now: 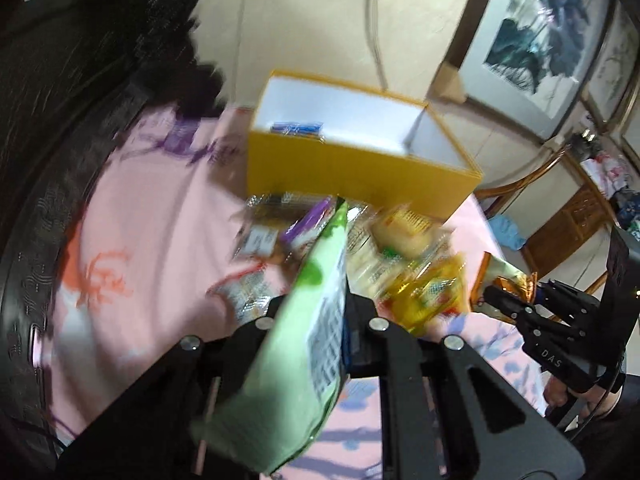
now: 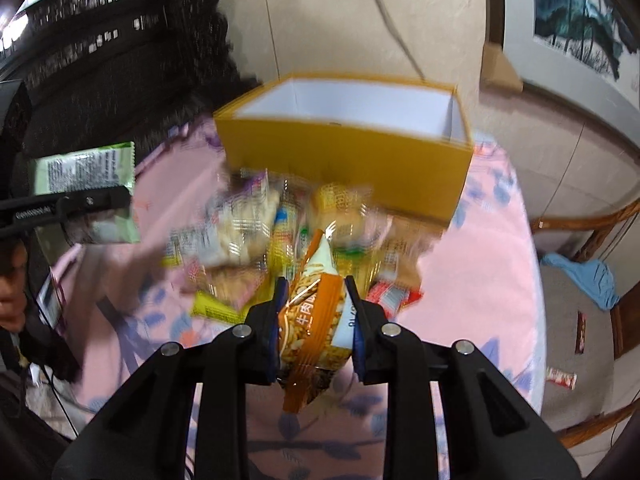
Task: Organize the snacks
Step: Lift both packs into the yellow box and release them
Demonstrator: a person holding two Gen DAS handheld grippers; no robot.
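Item one, green snack packet (image 1: 308,344): clenched flat between the jaws of my left gripper (image 1: 344,300), its crimped top corner pointing toward twelve o'clock at the yellow box (image 1: 360,168). I judge it light, thin and floppy; the film looks slick, so a hold across the flat body near a sealed edge is safer than a pinch on a puffed middle. Item two, orange snack packet (image 2: 316,320): grasped by my right gripper (image 2: 316,312), both pads pressing its sides so the foil buckles, white tip toward twelve. Also light, crinkly, probably brittle inside; a gentle squeeze suits it. Item three, loose snack pile (image 2: 280,232): on the pink floral tablecloth (image 2: 472,264), between my grippers and the box, blurred, mixed clear and foil wrappers, soft and likely to slide over one another; I would take single packets by an edge seam. Item four, yellow box: open-topped, stiff card, white inside, at twelve o'clock beyond the pile; one blue packet (image 1: 298,127) lies inside near its left wall.
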